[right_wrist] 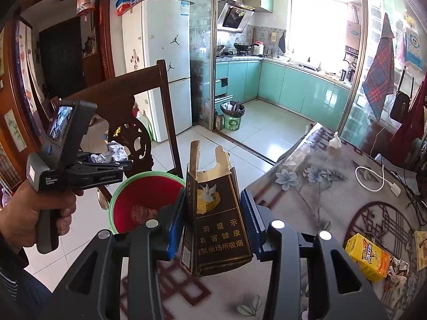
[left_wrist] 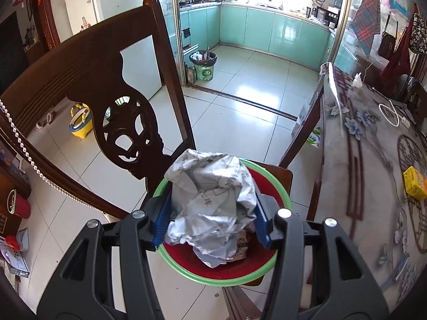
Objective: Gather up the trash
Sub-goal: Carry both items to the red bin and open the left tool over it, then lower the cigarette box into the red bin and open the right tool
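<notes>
Left wrist view
Left hand-held gripper [left_wrist: 212, 216]: clamped on a crumpled paper [left_wrist: 210, 202], blue pads pressing both its sides.
Paper: held above the bin [left_wrist: 280, 186], a red bin with a green rim, at 6 o'clock in the frame.
Bin: on the seat of a dark chair [left_wrist: 101, 85]; some printed scrap lay inside, under the paper.
Table [left_wrist: 373, 186]: at 3 o'clock, with a yellow box [left_wrist: 415, 184] and a white cable [left_wrist: 392, 114] on it.

Right wrist view
Right hand-held gripper [right_wrist: 212, 221]: gripping a torn dark carton [right_wrist: 216, 213], upright, over the table [right_wrist: 307, 186] edge.
Bin [right_wrist: 141, 197]: at 9 o'clock from the carton, just beside it.
Left hand-held gripper [right_wrist: 112, 156]: at 10 o'clock, above the bin, holding the paper [right_wrist: 110, 154].
Yellow box [right_wrist: 367, 257]: at 4 o'clock, a foil scrap [right_wrist: 397, 269] beside it.
</notes>
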A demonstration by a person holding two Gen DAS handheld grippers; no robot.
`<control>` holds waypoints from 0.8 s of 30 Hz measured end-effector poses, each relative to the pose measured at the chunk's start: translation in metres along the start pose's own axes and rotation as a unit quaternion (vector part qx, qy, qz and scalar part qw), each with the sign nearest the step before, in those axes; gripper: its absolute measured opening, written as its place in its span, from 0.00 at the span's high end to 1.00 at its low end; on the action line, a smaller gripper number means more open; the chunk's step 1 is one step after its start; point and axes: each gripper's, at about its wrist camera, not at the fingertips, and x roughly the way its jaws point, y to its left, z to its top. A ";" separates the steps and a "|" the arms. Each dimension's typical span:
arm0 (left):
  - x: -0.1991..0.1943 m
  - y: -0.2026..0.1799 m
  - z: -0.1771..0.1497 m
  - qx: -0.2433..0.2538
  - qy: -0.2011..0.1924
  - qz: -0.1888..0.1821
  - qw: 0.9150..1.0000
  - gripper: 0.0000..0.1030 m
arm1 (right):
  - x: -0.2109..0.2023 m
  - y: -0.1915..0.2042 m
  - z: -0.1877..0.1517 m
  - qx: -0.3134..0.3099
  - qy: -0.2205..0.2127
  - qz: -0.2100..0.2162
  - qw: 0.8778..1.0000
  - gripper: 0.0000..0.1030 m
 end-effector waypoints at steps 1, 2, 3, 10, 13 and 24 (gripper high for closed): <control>0.005 0.001 -0.001 0.001 0.008 0.001 1.000 0.51 | 0.001 0.001 0.001 -0.002 0.001 0.001 1.000 0.61; 0.011 0.003 -0.003 0.004 0.014 0.003 1.000 0.51 | 0.003 0.003 0.002 -0.004 0.001 0.002 1.000 0.61; 0.016 0.005 -0.004 0.008 0.019 0.005 1.000 0.51 | 0.006 0.005 0.003 -0.006 0.002 0.002 1.000 0.61; 0.022 0.011 -0.005 0.011 0.025 0.009 1.000 0.31 | 0.024 0.018 0.008 -0.016 0.011 0.011 1.000 0.61; 0.016 0.012 -0.001 0.014 0.015 0.013 1.000 0.26 | 0.033 0.025 0.010 -0.017 0.014 0.016 1.000 0.61; -0.017 0.048 0.021 -0.043 -0.037 0.031 0.998 0.16 | 0.067 0.056 0.022 -0.027 0.020 0.043 0.998 0.61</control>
